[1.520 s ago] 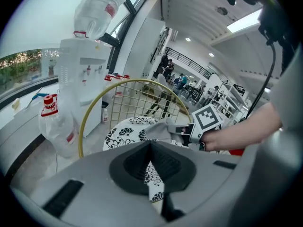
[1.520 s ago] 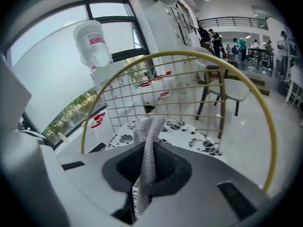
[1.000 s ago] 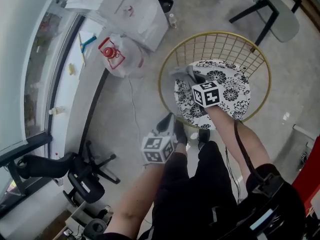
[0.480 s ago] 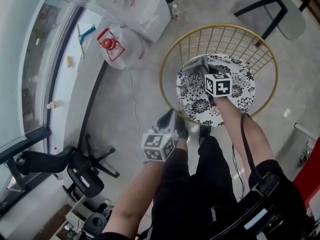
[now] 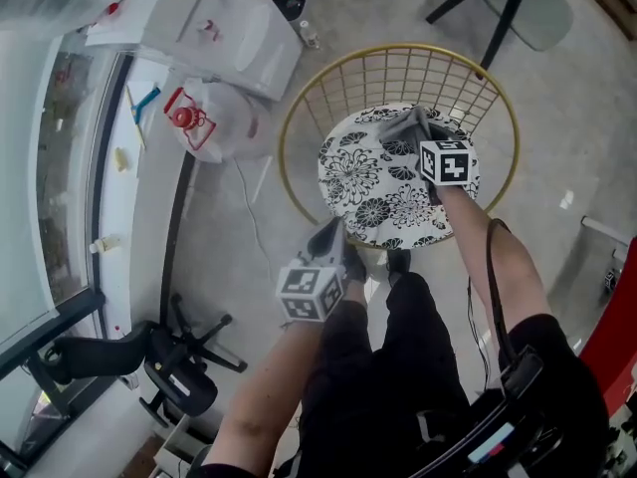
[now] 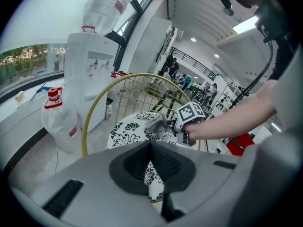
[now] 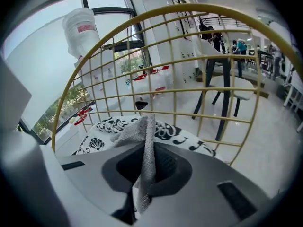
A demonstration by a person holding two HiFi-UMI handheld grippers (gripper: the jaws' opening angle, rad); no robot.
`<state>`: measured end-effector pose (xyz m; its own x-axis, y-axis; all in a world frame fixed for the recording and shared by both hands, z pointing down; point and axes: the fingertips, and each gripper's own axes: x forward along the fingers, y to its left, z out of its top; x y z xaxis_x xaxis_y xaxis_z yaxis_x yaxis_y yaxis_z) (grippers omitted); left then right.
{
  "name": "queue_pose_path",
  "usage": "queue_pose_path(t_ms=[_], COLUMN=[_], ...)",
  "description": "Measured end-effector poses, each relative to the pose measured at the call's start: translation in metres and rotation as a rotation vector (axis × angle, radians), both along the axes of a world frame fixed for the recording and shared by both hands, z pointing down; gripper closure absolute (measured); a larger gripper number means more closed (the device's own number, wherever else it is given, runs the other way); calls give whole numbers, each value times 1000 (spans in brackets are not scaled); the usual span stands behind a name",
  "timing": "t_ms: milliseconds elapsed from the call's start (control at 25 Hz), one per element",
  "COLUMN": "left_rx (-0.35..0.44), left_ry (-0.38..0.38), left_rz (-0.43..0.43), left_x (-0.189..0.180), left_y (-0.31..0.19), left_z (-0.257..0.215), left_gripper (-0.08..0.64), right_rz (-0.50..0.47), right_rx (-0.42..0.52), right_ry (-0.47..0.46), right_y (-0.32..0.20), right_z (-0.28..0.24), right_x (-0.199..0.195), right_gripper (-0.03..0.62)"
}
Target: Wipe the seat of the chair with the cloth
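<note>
Cloth (image 5: 403,125), grey and mesh-textured, is pinched in the right claw (image 5: 418,139) and lies on the chair seat (image 5: 366,182) at about the seat's 1 o'clock, close under the wire back. In the right gripper view the right claw (image 7: 147,150) has both jaws closed on a fold of the cloth (image 7: 142,136), which rises between them and drapes forward onto the seat (image 7: 102,126). The seat is a round cushion printed with black flowers on white, set inside the gold wire chair (image 5: 398,76), whose grid back (image 7: 175,56) arches over the cloth.

The left claw (image 5: 333,235) hangs off the chair at roughly the seat's 7 o'clock, above the floor and just ahead of the person's black-trousered legs (image 5: 388,366). In the left gripper view the left claw (image 6: 151,145) has its jaws brought together with nothing held; past them are the seat (image 6: 125,129), the gold rim (image 6: 85,126) and the other hand working the cloth (image 6: 156,123).

At the chair's 10 o'clock on the floor lies a large water bottle wrapped in clear plastic (image 5: 214,118), red handle showing. Beyond it, at 11 o'clock, stands a white water dispenser (image 5: 234,18). A grey chair with black legs (image 5: 532,3) stands at 1 o'clock, well apart. A black office chair (image 5: 149,352) lies at 7 o'clock beside the window sill.
</note>
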<state>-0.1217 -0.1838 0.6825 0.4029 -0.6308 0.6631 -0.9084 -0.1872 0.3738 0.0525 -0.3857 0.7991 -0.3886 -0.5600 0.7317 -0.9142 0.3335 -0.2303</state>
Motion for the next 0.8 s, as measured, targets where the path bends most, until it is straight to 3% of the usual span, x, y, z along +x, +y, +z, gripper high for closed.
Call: queue_pose_path(t_ms=[240, 560, 800], left_rx=[4, 7, 0], left_ry=[-1, -8, -9], left_rz=[62, 104, 131], left_x=[24, 38, 46], left_y=[-4, -6, -2], left_z=[-3, -6, -4], left_gripper=[554, 552, 554], right_rz=[77, 169, 148], right_rx=[2, -16, -8], right_ry=[49, 107, 180], right_y=[-1, 8, 20], right_z=[-4, 1, 0], right_x=[62, 117, 137], right_gripper=[566, 566, 566])
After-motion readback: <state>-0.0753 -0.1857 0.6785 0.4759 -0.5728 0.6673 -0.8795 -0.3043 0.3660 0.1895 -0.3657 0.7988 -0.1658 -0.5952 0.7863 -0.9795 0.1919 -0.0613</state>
